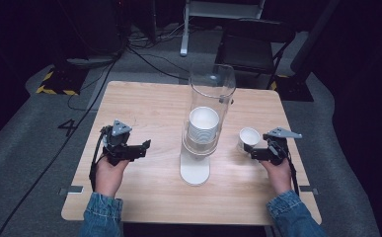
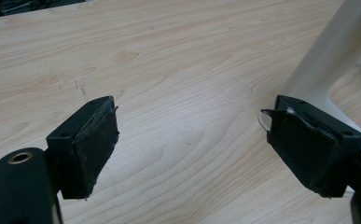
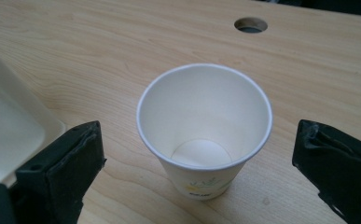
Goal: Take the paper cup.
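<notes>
We have the right gripper [image 1: 253,152] lined up on a single paper cup [image 1: 248,138] that stands upright on the table [image 1: 144,103], right of the centre. In the right gripper view the cup [image 3: 204,130] sits between the two black pads [image 3: 68,175], which stand wide on either side of it without touching; we judge this is the set-up for a side grasp on the cup wall, with room left so the rim is not knocked. The cup is empty and light, so we expect it to tip or crush easily if the squeeze is off-centre.

Our left gripper [image 1: 134,148] waits low over bare wood at the near left, its jaws also spread wide and holding nothing, as the left gripper view [image 2: 187,140] confirms. It points toward the cup dispenser [image 1: 202,123], probably ready to steady it.

The dispenser is a tall clear tube on a white base [image 1: 195,170], mid-table, with a stack of cups [image 1: 203,129] inside. It stands just left of the lone cup, and its white base edge [image 3: 10,135] lies close to the right gripper's left pad, so that is what we must not bump. A folding chair [image 1: 252,47] stands beyond the far edge, well clear.
</notes>
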Motion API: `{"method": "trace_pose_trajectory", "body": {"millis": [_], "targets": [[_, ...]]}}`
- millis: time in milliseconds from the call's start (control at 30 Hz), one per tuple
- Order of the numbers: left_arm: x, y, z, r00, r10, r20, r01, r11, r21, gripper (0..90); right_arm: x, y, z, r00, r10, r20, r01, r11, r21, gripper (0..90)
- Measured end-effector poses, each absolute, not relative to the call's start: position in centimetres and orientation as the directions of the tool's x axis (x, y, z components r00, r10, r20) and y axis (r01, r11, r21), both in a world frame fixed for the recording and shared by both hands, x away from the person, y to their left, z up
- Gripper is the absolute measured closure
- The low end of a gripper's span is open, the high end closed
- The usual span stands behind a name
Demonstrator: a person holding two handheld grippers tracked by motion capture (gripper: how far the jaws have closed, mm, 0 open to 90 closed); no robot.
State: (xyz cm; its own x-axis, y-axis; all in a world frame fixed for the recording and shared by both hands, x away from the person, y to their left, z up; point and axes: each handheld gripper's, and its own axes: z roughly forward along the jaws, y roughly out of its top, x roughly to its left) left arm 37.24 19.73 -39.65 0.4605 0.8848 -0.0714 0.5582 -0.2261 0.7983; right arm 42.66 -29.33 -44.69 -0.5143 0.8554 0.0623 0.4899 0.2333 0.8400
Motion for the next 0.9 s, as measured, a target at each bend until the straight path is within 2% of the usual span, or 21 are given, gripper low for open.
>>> {"method": "trace_pose_trajectory", "body": {"millis": [133, 333, 533, 900], "targets": [[36.9, 19.9, -39.6, 0.467, 0.882, -0.071, 0.561, -0.234, 0.794, 16.1, 41.6, -29.8, -42.6, -0.535, 0.843, 0.054, 0.446, 0.228, 0.865, 2.4], [36.2, 19.9, -39.5, 0.490, 0.868, -0.080, 0.574, -0.252, 0.780, 15.8, 40.3, -29.7, -40.0, -0.582, 0.807, 0.097, 0.407, 0.186, 0.894, 2.5], [35.4, 19.9, -39.4, 0.508, 0.859, -0.071, 0.571, -0.274, 0.774, 15.7, 39.1, -28.1, -38.8, -0.659, 0.748, 0.082, 0.375, 0.232, 0.898, 2.9], [35.3, 19.4, -39.5, 0.535, 0.842, -0.072, 0.568, -0.295, 0.769, 15.7, 37.6, -23.8, -38.6, -0.771, 0.634, 0.052, 0.337, 0.338, 0.879, 5.5]]}}
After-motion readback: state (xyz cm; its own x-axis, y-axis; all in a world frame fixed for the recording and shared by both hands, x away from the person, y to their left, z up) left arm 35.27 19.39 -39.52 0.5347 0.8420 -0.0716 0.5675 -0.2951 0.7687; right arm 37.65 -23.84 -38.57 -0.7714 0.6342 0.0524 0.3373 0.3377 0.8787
